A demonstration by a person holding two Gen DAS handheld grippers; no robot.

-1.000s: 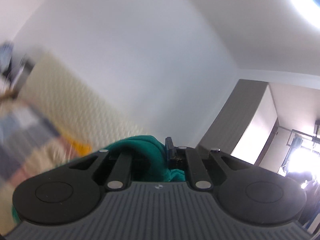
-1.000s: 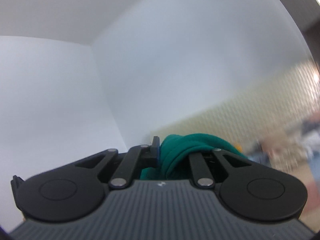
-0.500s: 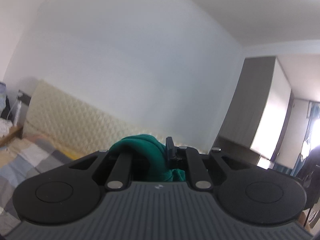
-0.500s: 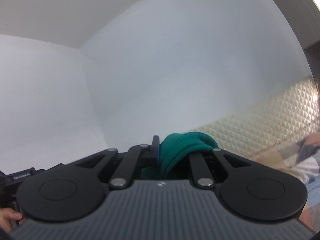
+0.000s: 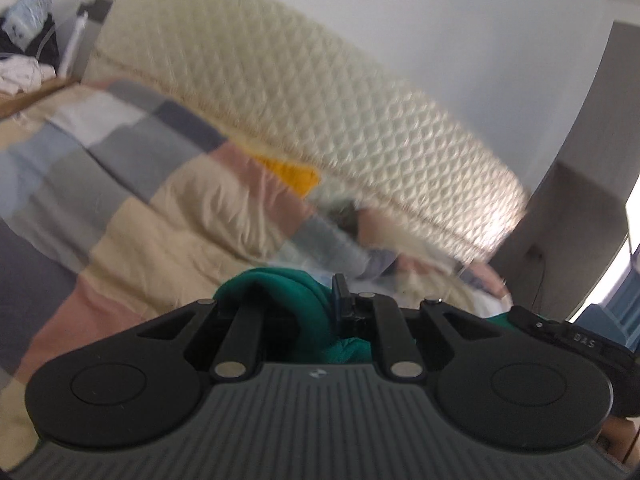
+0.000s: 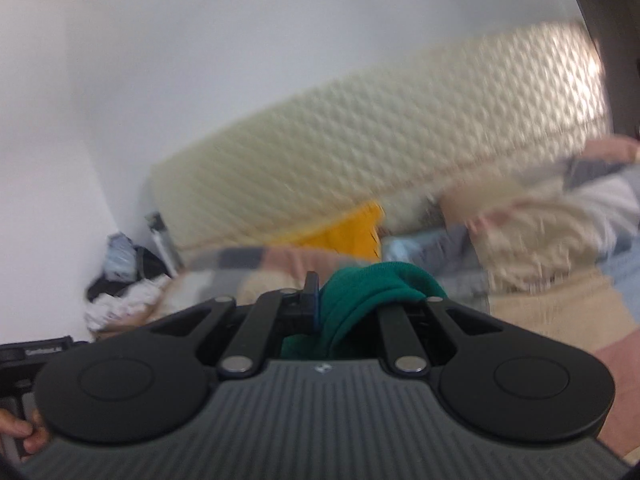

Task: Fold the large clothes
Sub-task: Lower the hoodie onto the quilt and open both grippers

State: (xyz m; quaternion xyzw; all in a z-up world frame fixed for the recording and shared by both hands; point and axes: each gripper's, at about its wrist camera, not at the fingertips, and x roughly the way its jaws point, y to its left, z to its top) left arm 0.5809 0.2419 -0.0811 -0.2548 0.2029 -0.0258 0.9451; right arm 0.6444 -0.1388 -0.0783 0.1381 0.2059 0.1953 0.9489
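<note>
A green garment (image 5: 288, 296) bunches between the jaws of my left gripper (image 5: 320, 304), which is shut on it. Another part of the same green garment (image 6: 372, 288) is pinched in my right gripper (image 6: 340, 292), also shut on it. Both grippers point toward a bed with a patchwork quilt (image 5: 120, 208). The rest of the garment hangs below the grippers, out of sight. The other gripper's black body (image 5: 572, 340) shows at the right edge of the left wrist view, and the other gripper's black body (image 6: 36, 352) shows again at the left edge of the right wrist view, with a hand (image 6: 24, 436) on it.
A cream quilted headboard (image 5: 320, 92) runs behind the bed. A yellow cloth (image 6: 352, 232) lies by the pillows (image 6: 540, 216). A heap of clothes (image 6: 120, 280) sits on a side table at the bed's left. A grey wardrobe (image 5: 580, 208) stands to the right.
Both views have swung down from the wall and ceiling to the bed and headboard. The grippers dropped with the green garment still pinched in each.
</note>
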